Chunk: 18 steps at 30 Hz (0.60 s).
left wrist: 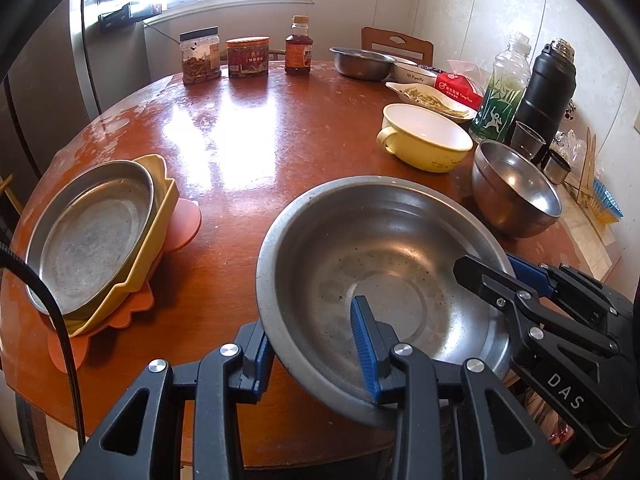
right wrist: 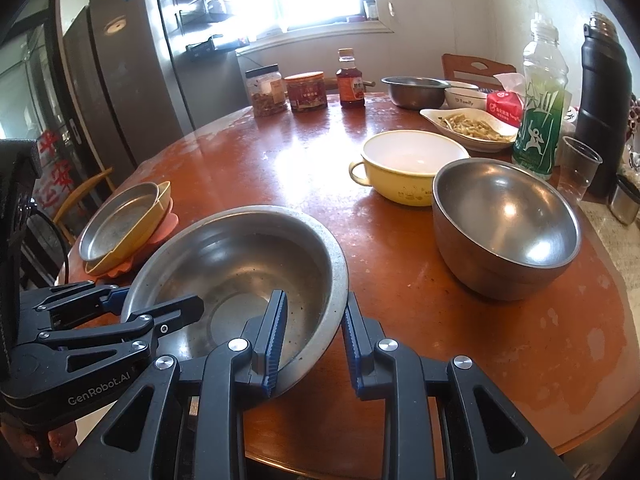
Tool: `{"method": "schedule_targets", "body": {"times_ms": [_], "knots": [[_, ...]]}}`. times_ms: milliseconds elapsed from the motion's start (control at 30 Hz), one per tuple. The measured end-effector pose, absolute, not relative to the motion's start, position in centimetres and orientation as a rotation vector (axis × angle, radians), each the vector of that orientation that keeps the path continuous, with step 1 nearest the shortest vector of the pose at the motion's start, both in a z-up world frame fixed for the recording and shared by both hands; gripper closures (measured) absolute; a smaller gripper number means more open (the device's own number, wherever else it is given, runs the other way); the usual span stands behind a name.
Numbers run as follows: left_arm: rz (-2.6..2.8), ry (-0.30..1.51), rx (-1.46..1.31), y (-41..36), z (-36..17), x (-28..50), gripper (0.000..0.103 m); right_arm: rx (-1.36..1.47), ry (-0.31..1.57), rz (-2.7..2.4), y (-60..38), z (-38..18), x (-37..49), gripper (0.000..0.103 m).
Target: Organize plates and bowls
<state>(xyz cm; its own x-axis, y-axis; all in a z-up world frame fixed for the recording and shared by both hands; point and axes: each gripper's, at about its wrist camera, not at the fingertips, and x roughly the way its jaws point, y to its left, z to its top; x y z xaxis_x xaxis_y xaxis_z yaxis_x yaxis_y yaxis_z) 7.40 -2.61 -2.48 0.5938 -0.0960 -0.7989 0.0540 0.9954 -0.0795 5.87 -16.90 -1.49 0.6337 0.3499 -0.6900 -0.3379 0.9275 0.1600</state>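
A large steel bowl (left wrist: pixel 380 264) (right wrist: pixel 240 264) sits at the near edge of the round brown table (left wrist: pixel 248 152), held from both sides. My left gripper (left wrist: pixel 310 320) (right wrist: pixel 156 300) is shut on its near-left rim, one blue pad inside and one outside. My right gripper (left wrist: pixel 490 266) (right wrist: pixel 314 300) is shut on the opposite rim in the same way. To the left lies a stack: a steel plate (left wrist: pixel 92 236) (right wrist: pixel 120 224) in a yellow dish (left wrist: pixel 160 220) on an orange plate (left wrist: pixel 184 224). A smaller steel bowl (left wrist: pixel 516 188) (right wrist: pixel 504 220) and a yellow handled bowl (left wrist: pixel 424 136) (right wrist: pixel 408 164) stand to the right.
At the back are two jars (left wrist: pixel 200 56), a sauce bottle (left wrist: pixel 298 46), another steel bowl (left wrist: pixel 360 62), a white bowl (left wrist: pixel 414 74) and a dish of food (left wrist: pixel 432 98). A green bottle (right wrist: pixel 540 108), a black flask (right wrist: pixel 602 104) and a plastic cup (right wrist: pixel 578 168) crowd the right. A fridge (right wrist: pixel 120 80) stands left.
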Motion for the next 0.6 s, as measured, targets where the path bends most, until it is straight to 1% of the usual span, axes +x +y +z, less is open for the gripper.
{"method": "schedule_targets", "body": {"times_ms": [433,600], "knots": [[-0.104,0.938,-0.029,-3.6,-3.0,8.1,0.067,0.041,0.807,0.376,-17.8,-2.3,6.3,0.074],[-0.102,0.935,-0.022,-3.7,-2.9,8.2,0.066,0.062,0.814,0.385,-18.1,-2.4,6.5,0.072]]}}
